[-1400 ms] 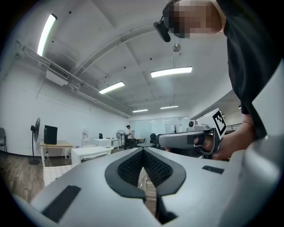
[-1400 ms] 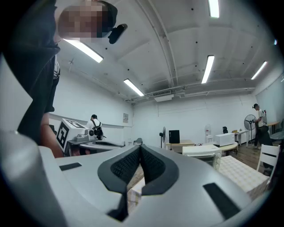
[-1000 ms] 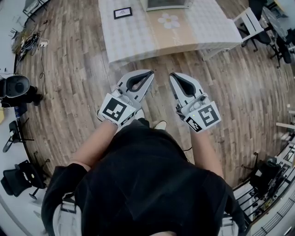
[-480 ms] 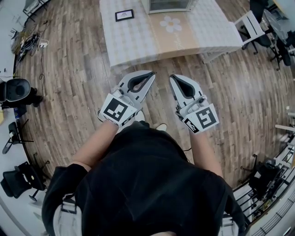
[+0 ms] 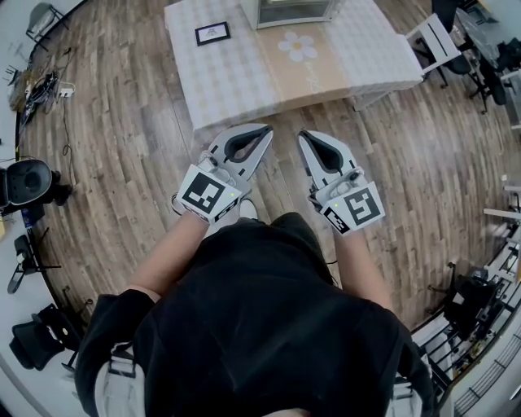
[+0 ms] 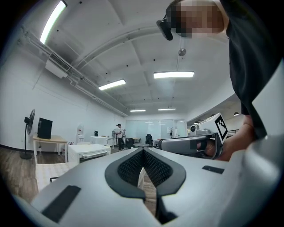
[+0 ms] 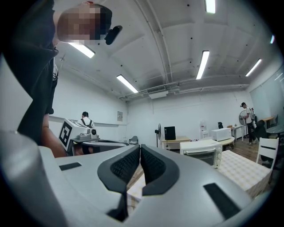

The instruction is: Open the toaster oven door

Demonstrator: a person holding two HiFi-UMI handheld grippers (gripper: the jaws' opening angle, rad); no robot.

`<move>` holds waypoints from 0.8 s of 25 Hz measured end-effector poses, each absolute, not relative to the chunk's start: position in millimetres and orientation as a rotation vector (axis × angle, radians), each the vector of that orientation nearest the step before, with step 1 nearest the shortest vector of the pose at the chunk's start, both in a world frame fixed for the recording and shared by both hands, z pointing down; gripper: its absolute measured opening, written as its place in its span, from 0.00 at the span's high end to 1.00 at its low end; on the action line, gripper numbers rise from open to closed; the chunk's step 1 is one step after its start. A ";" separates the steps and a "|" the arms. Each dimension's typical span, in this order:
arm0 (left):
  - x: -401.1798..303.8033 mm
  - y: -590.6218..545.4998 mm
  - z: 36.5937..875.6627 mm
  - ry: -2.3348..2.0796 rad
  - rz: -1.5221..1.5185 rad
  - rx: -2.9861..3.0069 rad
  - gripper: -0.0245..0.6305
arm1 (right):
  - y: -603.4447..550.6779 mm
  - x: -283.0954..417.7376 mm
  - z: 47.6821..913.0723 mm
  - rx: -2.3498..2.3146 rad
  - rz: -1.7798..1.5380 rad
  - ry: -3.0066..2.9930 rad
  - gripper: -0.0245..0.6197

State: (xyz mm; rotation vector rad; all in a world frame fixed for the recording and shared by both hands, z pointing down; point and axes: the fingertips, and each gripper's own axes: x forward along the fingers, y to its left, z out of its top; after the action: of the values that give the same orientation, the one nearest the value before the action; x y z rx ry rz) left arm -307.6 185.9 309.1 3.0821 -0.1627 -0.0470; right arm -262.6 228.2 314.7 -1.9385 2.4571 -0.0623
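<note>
White left hand-held gripper [image 5: 267, 129] and right hand-held gripper [image 5: 302, 133], jaws together, empty, levelled toward toaster oven [image 5: 289, 10], likely to open it.

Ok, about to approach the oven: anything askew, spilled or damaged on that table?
Nothing stands out. The toaster oven sits upright on the table with its door closed, a black-framed card lies flat near it, and no spills show.

Wood floor [image 5: 122, 163], white walls [image 7: 186, 115]
</note>
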 end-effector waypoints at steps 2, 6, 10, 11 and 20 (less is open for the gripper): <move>-303.6 178.4 311.1 -0.151 -0.046 3.079 0.94 | 221.4 -259.0 316.3 -1.951 -0.065 2.453 0.93; -285.7 165.1 314.6 -0.134 -0.039 3.080 0.94 | 207.9 -240.5 318.8 -1.961 -0.079 2.448 0.93; -260.3 145.4 318.5 -0.155 -0.022 3.077 0.94 | 187.8 -213.1 323.4 -1.943 -0.088 2.451 0.93; -252.8 140.0 319.2 -0.164 -0.019 3.077 0.94 | 181.8 -204.6 324.9 -1.937 -0.089 2.455 0.93; -164.8 96.4 311.3 -0.295 0.012 3.090 0.94 | 132.2 -111.7 321.0 -1.842 -0.074 2.556 0.93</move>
State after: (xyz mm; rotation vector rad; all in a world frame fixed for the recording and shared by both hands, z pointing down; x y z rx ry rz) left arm -164.8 96.4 311.3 3.0895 -0.2954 0.0123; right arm -111.7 132.2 321.0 -1.8422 2.5564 -0.0737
